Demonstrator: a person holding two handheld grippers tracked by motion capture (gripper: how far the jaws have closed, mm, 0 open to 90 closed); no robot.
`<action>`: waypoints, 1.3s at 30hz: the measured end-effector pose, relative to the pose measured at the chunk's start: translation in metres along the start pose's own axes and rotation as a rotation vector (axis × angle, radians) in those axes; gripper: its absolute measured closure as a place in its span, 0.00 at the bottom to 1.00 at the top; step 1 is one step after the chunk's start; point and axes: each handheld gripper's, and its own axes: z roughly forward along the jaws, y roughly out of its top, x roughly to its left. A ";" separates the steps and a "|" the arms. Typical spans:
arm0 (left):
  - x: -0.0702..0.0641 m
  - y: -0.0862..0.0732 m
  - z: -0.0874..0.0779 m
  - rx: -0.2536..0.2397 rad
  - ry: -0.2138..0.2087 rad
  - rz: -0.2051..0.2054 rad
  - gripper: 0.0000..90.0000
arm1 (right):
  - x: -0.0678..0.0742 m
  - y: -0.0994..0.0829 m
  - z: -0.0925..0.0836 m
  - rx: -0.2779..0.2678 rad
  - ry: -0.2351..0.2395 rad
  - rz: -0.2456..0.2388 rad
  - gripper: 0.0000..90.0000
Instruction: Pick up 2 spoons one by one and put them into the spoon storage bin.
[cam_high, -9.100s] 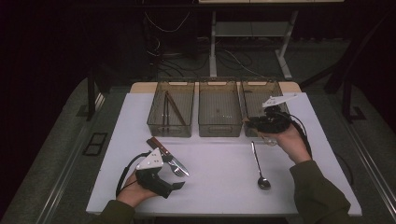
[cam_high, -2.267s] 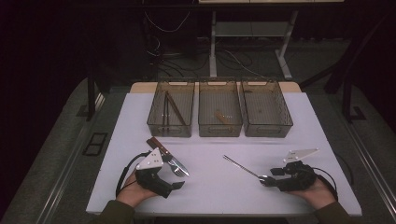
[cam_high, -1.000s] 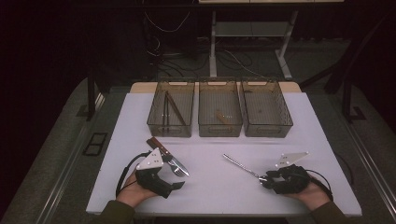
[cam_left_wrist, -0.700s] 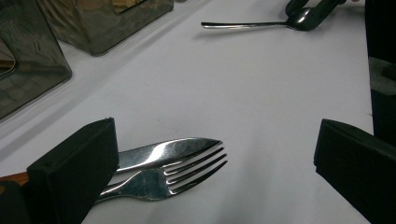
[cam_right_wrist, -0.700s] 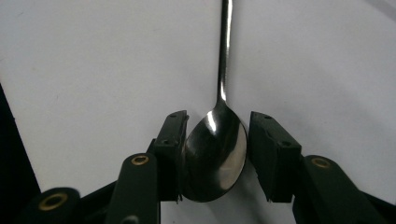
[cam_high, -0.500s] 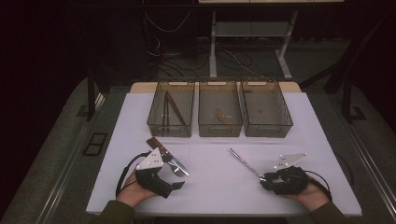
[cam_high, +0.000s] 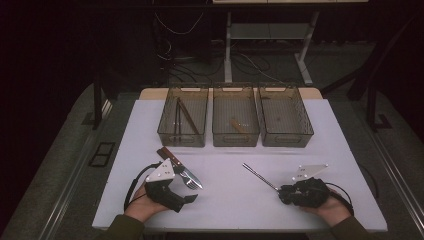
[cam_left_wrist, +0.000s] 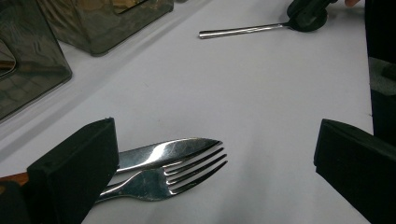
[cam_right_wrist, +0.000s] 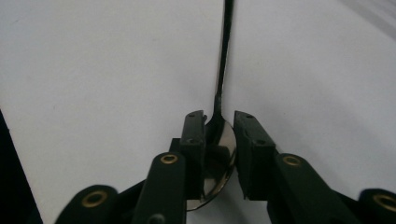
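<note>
In front of the three mesh bins (cam_high: 235, 132), on the white table (cam_high: 225, 200), the right gripper (cam_high: 286, 194) has just been closing its jaws around the bowl of a spoon (cam_high: 257, 176), whose handle points back toward the bins. The right gripper view shows the pads (cam_right_wrist: 194, 140) pressing the bowl's edges, which the high view cannot resolve. The left gripper (cam_high: 186, 199) rests with jaws wide apart, holding nothing, beside a knife (cam_left_wrist: 163, 151) and fork (cam_left_wrist: 173, 179).

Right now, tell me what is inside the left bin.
The left bin holds a few long, thin utensils that lean across its floor, seen in the high view. Its tinted front wall hides their lower ends, so their kind cannot be told.
</note>
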 end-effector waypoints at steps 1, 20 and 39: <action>0.000 0.000 0.000 0.000 0.000 0.000 0.00 | 0.000 0.000 0.000 -0.005 0.004 0.003 0.87; 0.000 0.000 0.000 0.001 0.000 0.001 0.00 | 0.000 0.005 -0.003 -0.047 0.020 0.017 0.97; 0.001 0.000 0.001 0.003 -0.006 0.004 0.00 | -0.016 0.026 -0.010 -0.123 -0.048 0.065 0.97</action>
